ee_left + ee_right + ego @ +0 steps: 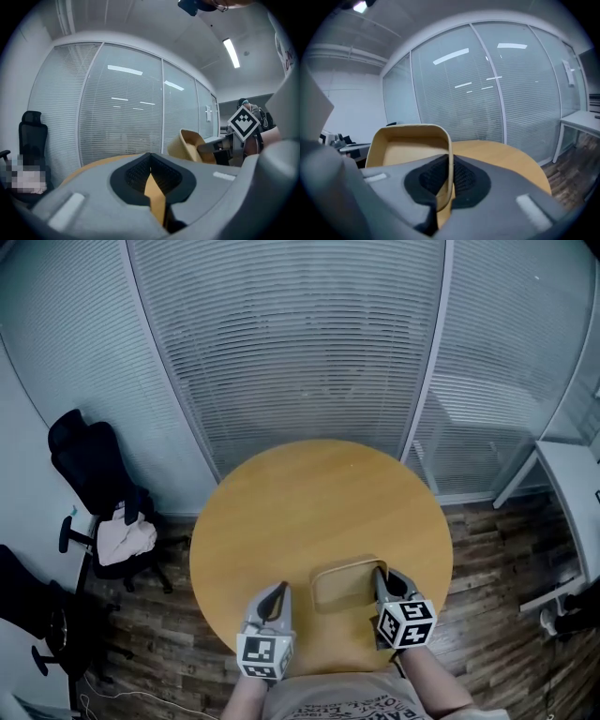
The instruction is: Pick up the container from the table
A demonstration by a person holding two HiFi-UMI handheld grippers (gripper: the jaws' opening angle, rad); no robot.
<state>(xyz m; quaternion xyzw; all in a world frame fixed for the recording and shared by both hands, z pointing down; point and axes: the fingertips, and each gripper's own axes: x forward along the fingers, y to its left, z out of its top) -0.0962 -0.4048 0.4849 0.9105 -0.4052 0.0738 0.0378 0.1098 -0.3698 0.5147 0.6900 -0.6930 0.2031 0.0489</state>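
right gripper [381, 576]: jaws clamped on container [343, 589] rim | left gripper [278, 591]: jaws together, empty, over table [309, 498]

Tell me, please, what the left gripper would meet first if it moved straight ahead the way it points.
Nothing close, it seems: the left gripper points across bare table, and the container lies to its right. Probably the glass wall comes first.

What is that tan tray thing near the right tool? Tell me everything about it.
The container is a shallow, empty tan tray with rounded corners and thin walls, perhaps moulded fibre. It is tilted over the near edge of the round wooden table. The right gripper is shut on its right wall.
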